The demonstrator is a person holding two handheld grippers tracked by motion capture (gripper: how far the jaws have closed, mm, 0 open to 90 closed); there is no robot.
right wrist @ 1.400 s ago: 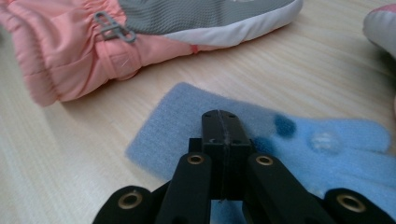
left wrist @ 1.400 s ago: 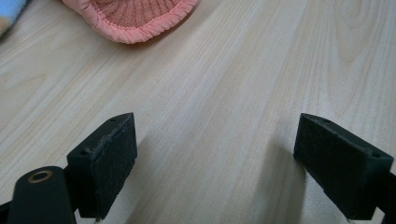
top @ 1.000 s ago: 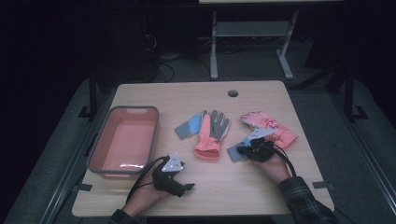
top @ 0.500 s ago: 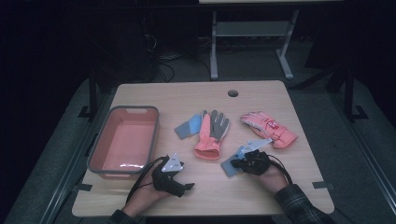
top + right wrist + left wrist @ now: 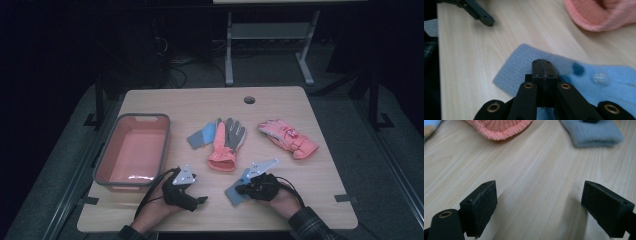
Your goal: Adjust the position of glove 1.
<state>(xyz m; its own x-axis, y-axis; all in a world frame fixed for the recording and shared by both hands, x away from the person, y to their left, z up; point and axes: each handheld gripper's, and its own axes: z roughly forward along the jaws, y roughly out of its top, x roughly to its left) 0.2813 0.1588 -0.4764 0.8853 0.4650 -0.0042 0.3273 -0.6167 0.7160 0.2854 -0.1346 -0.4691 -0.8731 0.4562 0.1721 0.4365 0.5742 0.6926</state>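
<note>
Now our right claw [image 5: 543,65] is pinched shut on the blue glove [image 5: 584,75], near the desk's [image 5: 200,102] front edge; we keep that grip low and firm. Our left claw [image 5: 541,205] gapes wide over bare wood, ready to help.

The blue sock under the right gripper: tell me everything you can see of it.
The blue sock is a light blue, fuzzy knit piece lying flat on the table near its front edge, below the orange and grey glove. It bears a few round dots, two dark blue and one pale. The right gripper has its jaws pressed together over the sock; whether cloth is pinched between them cannot be told. In the high view the sock's end sticks out to the left of the gripper.
</note>
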